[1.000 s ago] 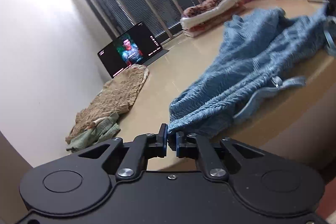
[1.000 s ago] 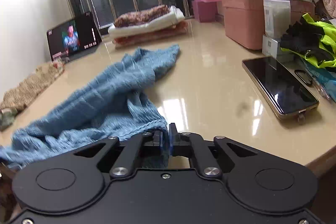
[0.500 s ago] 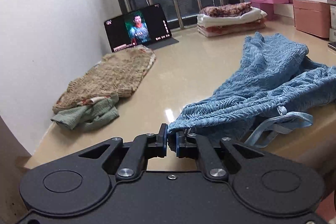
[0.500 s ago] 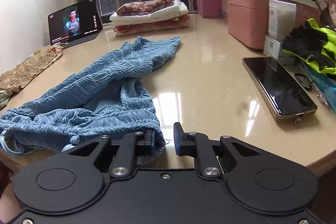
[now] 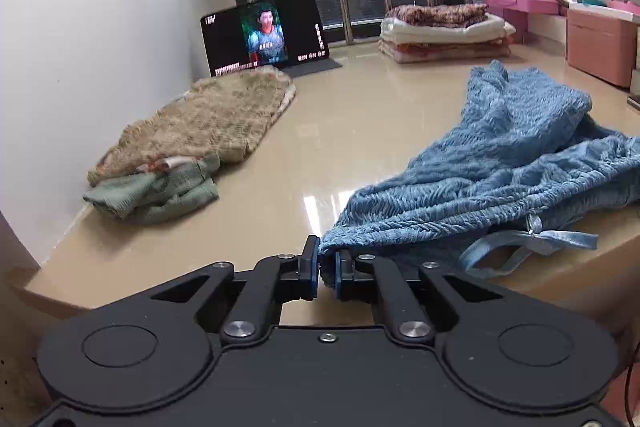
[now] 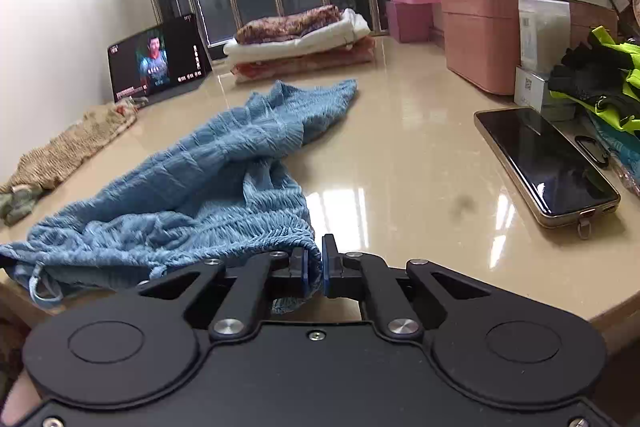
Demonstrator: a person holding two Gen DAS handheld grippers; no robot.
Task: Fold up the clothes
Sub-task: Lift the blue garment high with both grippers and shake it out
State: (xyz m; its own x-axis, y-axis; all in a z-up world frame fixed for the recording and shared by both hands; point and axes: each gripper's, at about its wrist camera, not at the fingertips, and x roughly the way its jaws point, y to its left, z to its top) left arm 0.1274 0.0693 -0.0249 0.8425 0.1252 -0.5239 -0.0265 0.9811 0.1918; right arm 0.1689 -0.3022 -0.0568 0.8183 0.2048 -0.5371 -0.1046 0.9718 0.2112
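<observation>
Blue crinkled knit, the garment lies rumpled across the near half of the glossy beige table, its near edge hanging at the table's front rim. The left gripper is clamped on a bunched corner of that edge, and the right gripper, whose jaws have just been closing, pinches another gathered bit of the same hem, fabric caught between its blue pads.

Only the left wrist view shows the thin blue strap looping off the table's front edge, and the full spread of the tan woven garment with a green knit piece crumpled at its near end. The right wrist view gives just a sliver of those at its left margin, yet it alone shows a dark phone lying flat in a gold case, a heap of neon yellow and black cloth beside it, and a white packet leaning on the pink box.

Both views take in the propped tablet with a lit screen against the white wall, and a neat stack of folded cloth near the dark barred window, brown patterned on top, white and coral beneath. Each gripper's black housing fills the bottom of its own view and hides the table's front edge there.
</observation>
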